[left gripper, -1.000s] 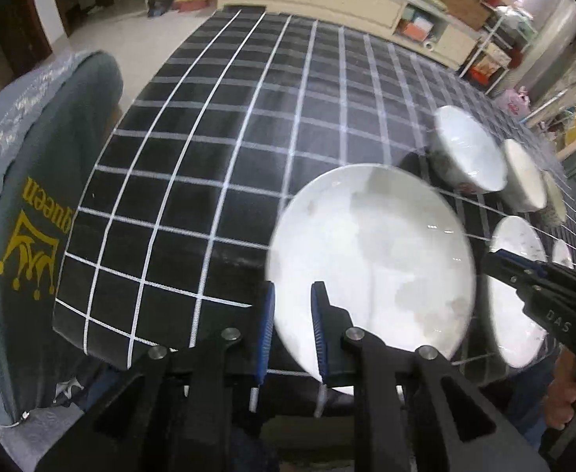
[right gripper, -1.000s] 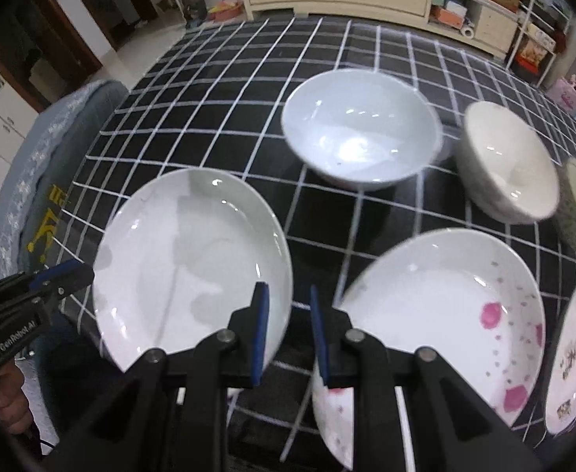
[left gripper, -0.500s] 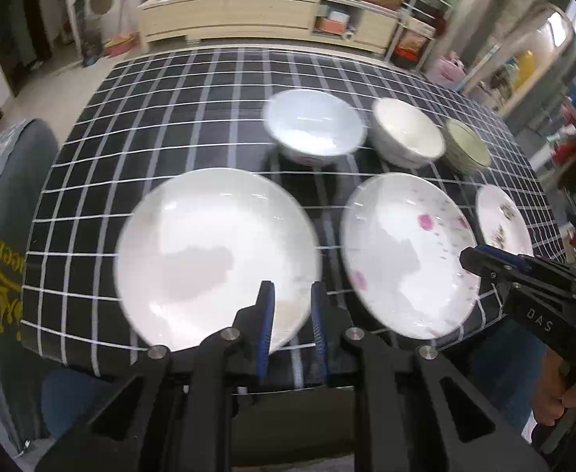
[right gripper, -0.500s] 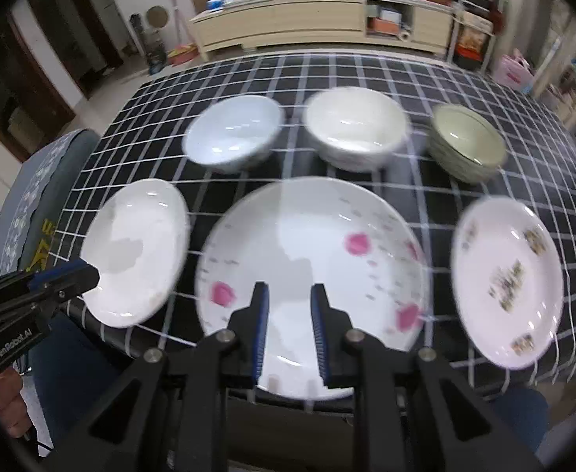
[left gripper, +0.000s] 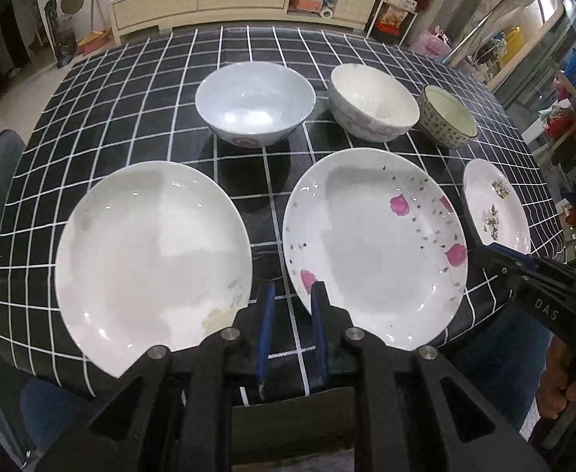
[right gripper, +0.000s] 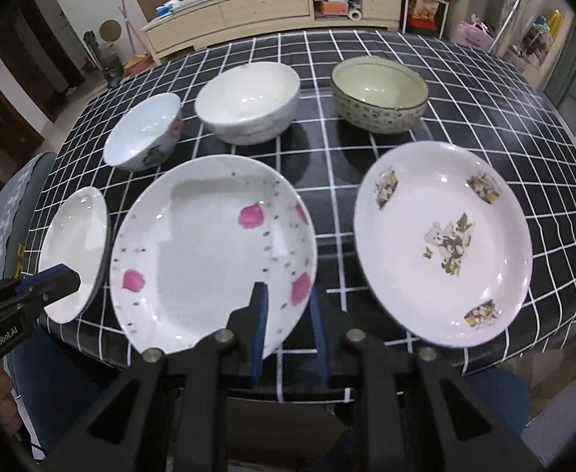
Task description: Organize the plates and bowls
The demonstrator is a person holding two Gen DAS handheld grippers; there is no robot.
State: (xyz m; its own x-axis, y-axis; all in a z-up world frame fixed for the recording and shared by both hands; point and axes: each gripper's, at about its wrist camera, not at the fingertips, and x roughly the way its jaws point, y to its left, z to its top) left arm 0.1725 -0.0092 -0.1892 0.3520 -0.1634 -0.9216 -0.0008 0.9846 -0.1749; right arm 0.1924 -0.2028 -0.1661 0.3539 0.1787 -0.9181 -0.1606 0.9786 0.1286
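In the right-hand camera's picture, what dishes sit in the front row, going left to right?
Plain white plate → plate with pink petals → plate with a bear picture.

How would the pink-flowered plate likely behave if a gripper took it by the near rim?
The pink-flowered plate looks like glazed ceramic with bright glints, so probably rigid but slippery between narrow pads. It is wide and shallow, so held at one edge it would likely droop. It lies flat on the tablecloth, so it is unlikely to roll, though probably breakable if dropped.

table (left gripper: 138,90): black grid cloth | near row: three plates (right gripper: 213,251) | far row: three bowls (left gripper: 254,102)
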